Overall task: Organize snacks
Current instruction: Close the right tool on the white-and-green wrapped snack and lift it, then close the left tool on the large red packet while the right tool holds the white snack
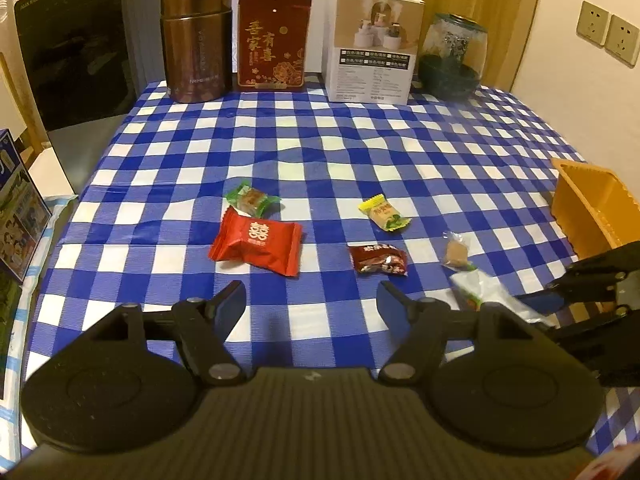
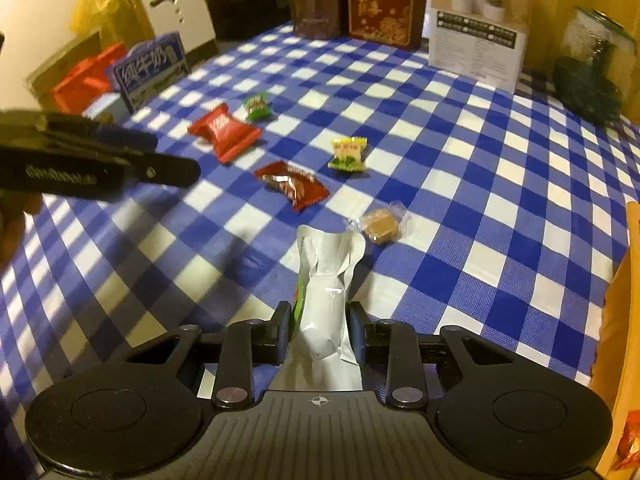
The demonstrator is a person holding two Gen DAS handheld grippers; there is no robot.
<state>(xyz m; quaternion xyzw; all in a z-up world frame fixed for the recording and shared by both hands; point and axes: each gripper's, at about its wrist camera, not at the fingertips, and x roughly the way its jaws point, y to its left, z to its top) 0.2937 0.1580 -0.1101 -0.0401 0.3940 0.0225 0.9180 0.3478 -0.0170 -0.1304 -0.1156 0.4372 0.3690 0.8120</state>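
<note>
Several wrapped snacks lie on the blue checked tablecloth (image 1: 320,148): a large red packet (image 1: 256,243), a green candy (image 1: 251,199), a yellow candy (image 1: 384,213), a dark red packet (image 1: 378,260) and a clear-wrapped brown candy (image 1: 456,252). My left gripper (image 1: 312,300) is open and empty, just in front of the red packets. My right gripper (image 2: 322,328) is shut on a silver snack packet (image 2: 326,288) and holds it over the table. That packet (image 1: 480,292) and the right gripper (image 1: 560,304) show at the right of the left wrist view. An orange basket (image 1: 592,204) stands at the right edge.
A brown canister (image 1: 196,40), a red tin (image 1: 274,40), a white box (image 1: 372,44) and a glass jar (image 1: 454,56) line the far edge. A blue milk carton (image 2: 152,70) and a red box (image 2: 86,80) sit off the left side.
</note>
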